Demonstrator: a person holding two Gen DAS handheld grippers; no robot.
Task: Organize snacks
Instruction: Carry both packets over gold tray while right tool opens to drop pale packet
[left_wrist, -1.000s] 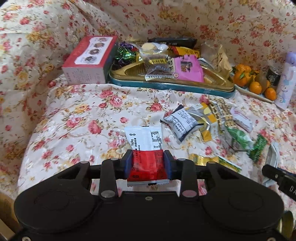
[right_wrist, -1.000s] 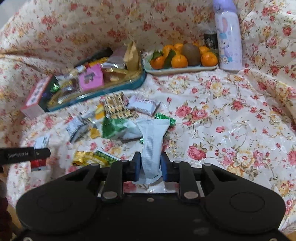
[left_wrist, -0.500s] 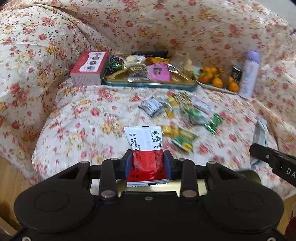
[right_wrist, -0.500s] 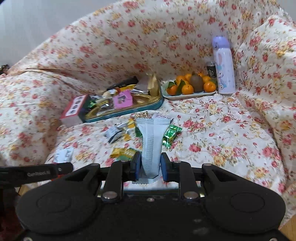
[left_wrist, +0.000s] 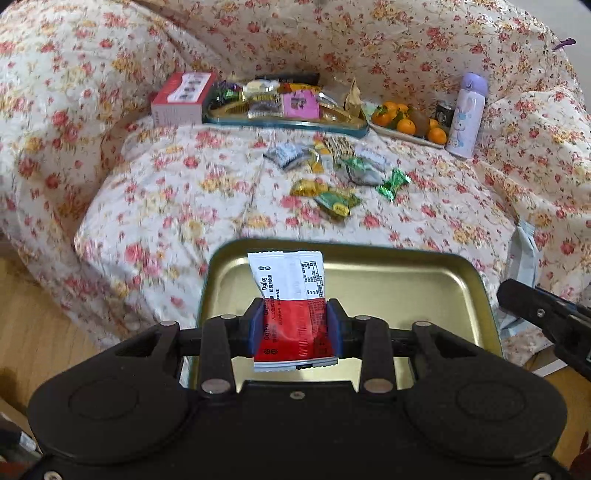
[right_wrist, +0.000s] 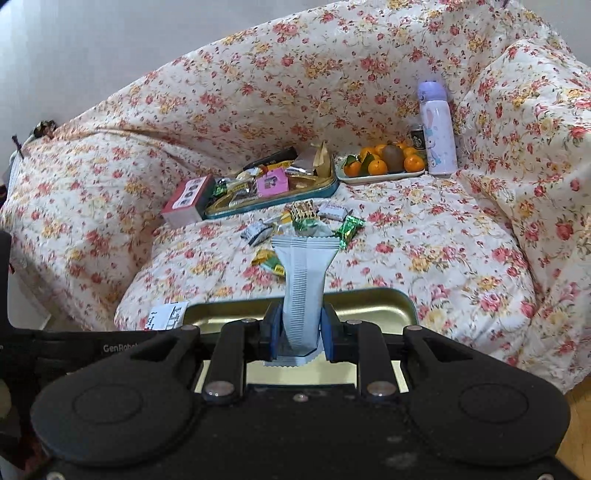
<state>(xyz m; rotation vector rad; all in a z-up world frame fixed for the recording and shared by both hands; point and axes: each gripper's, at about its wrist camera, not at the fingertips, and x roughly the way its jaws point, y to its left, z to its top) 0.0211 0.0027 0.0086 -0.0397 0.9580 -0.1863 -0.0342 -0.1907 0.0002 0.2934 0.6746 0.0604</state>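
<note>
- The left gripper (left_wrist: 295, 325) squeezes a red and white snack packet (left_wrist: 291, 310) above an empty gold tin tray (left_wrist: 424, 291)
- The right gripper (right_wrist: 299, 332) pinches a pale grey snack bar (right_wrist: 304, 288) over that tray's front edge
- Loose snacks (left_wrist: 332, 173) lie mid-cushion on the flowery sofa (left_wrist: 166, 192), before a full snack tin (right_wrist: 325, 190)

1. Left gripper (left_wrist: 295, 328): matte black body, blue pads (left_wrist: 256, 326), silver pivot screws behind fingers, round embossed discs either side.
2. Right gripper (right_wrist: 297, 330): same build, blue pads (right_wrist: 274, 334); white "GenRobo…" lettering on black bar left of fingers.
</note>
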